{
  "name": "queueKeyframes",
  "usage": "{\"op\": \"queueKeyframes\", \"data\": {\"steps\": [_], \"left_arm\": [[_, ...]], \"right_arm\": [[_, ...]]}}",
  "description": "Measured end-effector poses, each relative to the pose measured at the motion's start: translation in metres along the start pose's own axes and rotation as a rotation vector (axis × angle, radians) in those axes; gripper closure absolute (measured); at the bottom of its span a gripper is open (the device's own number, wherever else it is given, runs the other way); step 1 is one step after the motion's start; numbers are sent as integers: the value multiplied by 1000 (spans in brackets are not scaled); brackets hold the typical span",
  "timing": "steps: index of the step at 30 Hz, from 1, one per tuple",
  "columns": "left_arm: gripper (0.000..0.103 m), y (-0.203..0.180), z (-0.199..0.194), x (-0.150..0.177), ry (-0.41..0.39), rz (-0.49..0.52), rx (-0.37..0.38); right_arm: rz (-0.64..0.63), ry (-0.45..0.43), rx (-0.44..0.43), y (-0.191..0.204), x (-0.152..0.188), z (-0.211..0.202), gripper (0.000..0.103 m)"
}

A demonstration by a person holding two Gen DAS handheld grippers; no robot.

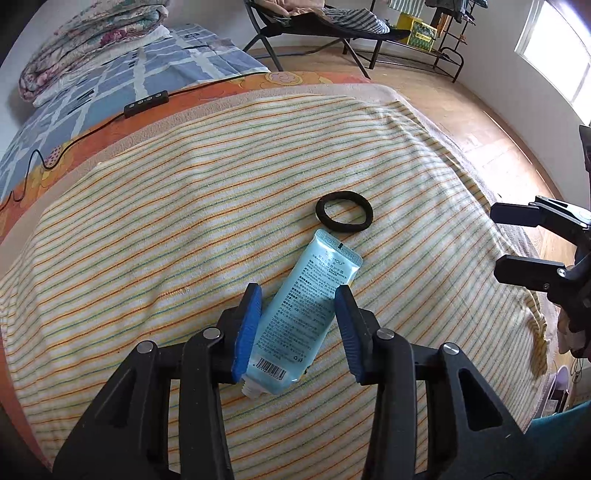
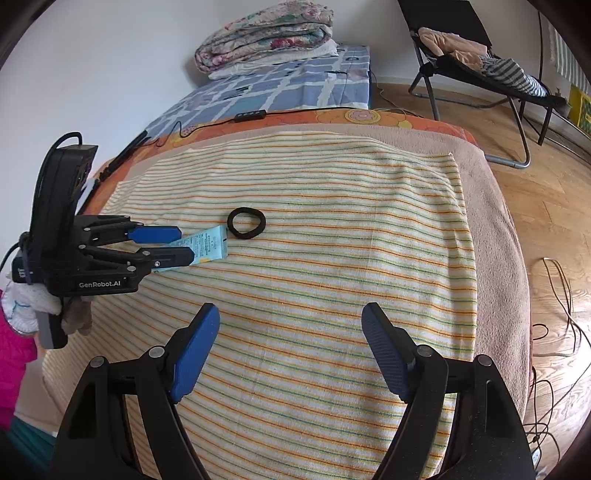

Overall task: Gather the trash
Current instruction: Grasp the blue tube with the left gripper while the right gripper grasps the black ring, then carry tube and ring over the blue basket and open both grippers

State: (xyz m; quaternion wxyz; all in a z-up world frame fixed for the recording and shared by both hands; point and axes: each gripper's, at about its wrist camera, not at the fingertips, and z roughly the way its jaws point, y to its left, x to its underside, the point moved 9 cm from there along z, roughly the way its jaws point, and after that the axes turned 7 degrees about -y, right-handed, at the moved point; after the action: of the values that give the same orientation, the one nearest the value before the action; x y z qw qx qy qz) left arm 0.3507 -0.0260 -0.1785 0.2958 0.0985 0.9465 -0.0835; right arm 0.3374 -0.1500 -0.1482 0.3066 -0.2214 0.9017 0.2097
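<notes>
A light-blue hand cream tube (image 1: 303,306) lies on the striped towel (image 1: 184,221), its open neck pointing toward me. My left gripper (image 1: 299,291) straddles it, with both blue pads against the tube's sides. Just beyond the tube's flat end rests a black hair tie (image 1: 343,228). In the right wrist view the left gripper (image 2: 184,243) clamps the tube (image 2: 207,243) at the left, and the hair tie (image 2: 245,235) sits next to it. My right gripper (image 2: 291,310) hovers open over bare towel (image 2: 332,221), nearer me than both items. It appears as the right gripper (image 1: 496,239) at the edge of the left view.
The towel covers a bed whose right edge (image 2: 495,258) drops to a wooden floor with loose cables (image 2: 554,332). A black cable with a controller (image 2: 251,115) crosses the bed behind the towel. A folded quilt (image 2: 266,35) and a folding chair (image 2: 480,55) stand farther back.
</notes>
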Motion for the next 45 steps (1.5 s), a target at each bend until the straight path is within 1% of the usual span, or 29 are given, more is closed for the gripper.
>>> {"op": "queueKeyframes", "data": {"steps": [3,5,7,9,10,11,13,15,19,23,25,30,33,35,36,37,38,39,40,41,45], "left_arm": [[62,-4,-3,4,-5,39,-29],[48,-5,-1,8,23,35,-21],[48,-3,0,9,16,56,-50],[48,-2,2,10,18,66,-63],[51,-1,2,10,15,65,-65],[61,1,2,10,12,65,-77],[65,6,0,11,5,51,-86],[66,13,-3,12,-6,22,-88],[67,28,-10,17,-20,-9,-116],[67,42,-18,22,-28,-40,-136],[67,48,-22,25,-34,-50,-143],[67,57,-27,32,-46,-69,-142],[67,58,-30,34,-54,-72,-142],[67,58,-31,35,-56,-70,-145],[67,58,-32,36,-57,-68,-148],[67,58,-33,37,-58,-69,-148],[67,58,-34,38,-57,-73,-148],[67,59,-36,39,-58,-78,-148],[67,59,-38,40,-58,-82,-149],[67,59,-40,41,-60,-86,-150],[67,60,-55,44,-73,-106,-157]], "right_arm": [[-3,-5,-1,2,-5,3,24],[-11,-7,2,4,-7,5,24],[-15,-10,5,5,-10,7,24],[-17,-12,3,7,-13,10,24],[-19,-14,2,7,-14,11,24],[-23,-15,4,8,-16,13,24],[-30,-16,4,10,-19,18,24],[-36,-14,7,13,-20,24,24],[-49,-18,9,19,-24,35,24],[-91,-20,22,29,-28,49,26],[-119,-21,38,34,-31,57,28],[-171,-8,76,44,-35,82,29],[-183,11,108,44,-35,95,34],[-195,3,125,44,-37,99,35],[-201,2,126,46,-38,99,41],[-202,2,123,47,-38,98,53],[-201,2,120,48,-39,97,61],[-196,6,119,50,-39,96,76],[-190,11,119,50,-39,95,88],[-180,16,117,50,-39,95,93],[-149,15,110,52,-36,84,96]]}}
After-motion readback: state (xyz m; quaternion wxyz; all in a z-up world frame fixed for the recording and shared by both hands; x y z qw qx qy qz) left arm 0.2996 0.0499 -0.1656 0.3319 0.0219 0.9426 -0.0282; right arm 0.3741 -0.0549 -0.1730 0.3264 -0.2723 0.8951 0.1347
